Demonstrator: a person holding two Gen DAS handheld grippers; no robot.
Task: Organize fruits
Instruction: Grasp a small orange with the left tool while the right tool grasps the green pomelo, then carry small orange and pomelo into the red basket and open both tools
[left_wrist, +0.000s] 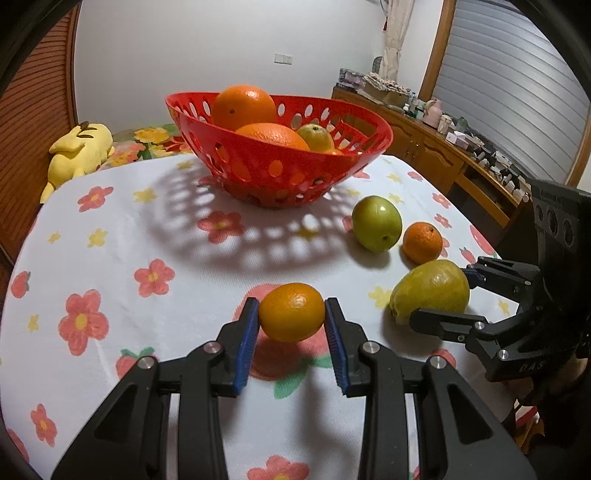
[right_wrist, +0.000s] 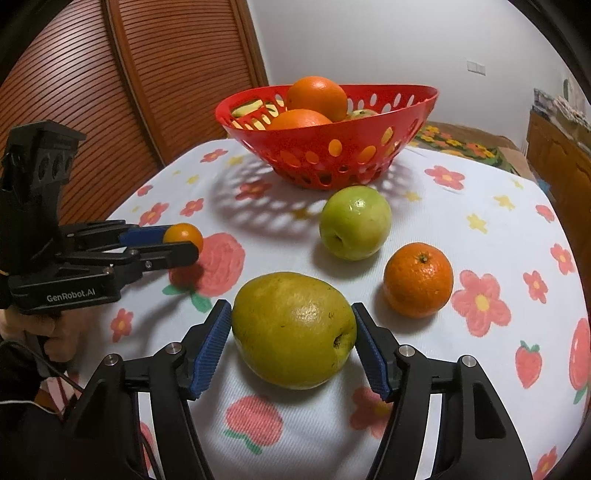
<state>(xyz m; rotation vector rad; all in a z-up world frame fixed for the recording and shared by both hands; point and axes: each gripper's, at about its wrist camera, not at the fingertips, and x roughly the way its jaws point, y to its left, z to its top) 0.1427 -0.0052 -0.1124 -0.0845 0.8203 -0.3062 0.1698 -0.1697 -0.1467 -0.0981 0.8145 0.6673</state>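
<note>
Fruit sorting partly done. Red basket (left_wrist: 258, 177) stands at the far middle of the table (left_wrist: 110, 229) and already holds 2 large oranges (left_wrist: 243, 105) stacked toward its left, a small green fruit (left_wrist: 316, 136) beside them, and something yellow on the far side, possibly bananas (right_wrist: 255, 109); hard to tell through the rim.

4 fruits are not yet in the basket:
- small orange citrus (left_wrist: 291, 312), clamped between the fingers of the left gripper (left_wrist: 291, 325). The shadow underneath suggests it sits just above the cloth, though I cannot be sure.
- large yellow-green pear (right_wrist: 293, 328), lying on the cloth on its side. The right gripper (right_wrist: 293, 334) straddles it, blue pads at both flanks. The left pad seems to touch and the right pad looks at or just shy of the skin; firm grasp cannot be confirmed.
- green apple (right_wrist: 354, 221), loose, just in front of the basket.
- mandarin (right_wrist: 419, 278), loose, right of the pear and near the apple.

Judgement: roughly half done. 2 fruits are in hand or nearly so, 2 untouched.

Surface: white cloth printed with red flowers, yellow stars and strawberries. The basket casts a dappled shadow on it.

Room: slatted wooden doors (right_wrist: 110, 92) on the left, white wall, a yellow plush toy (left_wrist: 79, 151) on floral bedding beyond the table, and a cluttered wooden sideboard (left_wrist: 436, 147) under a shuttered window.
</note>
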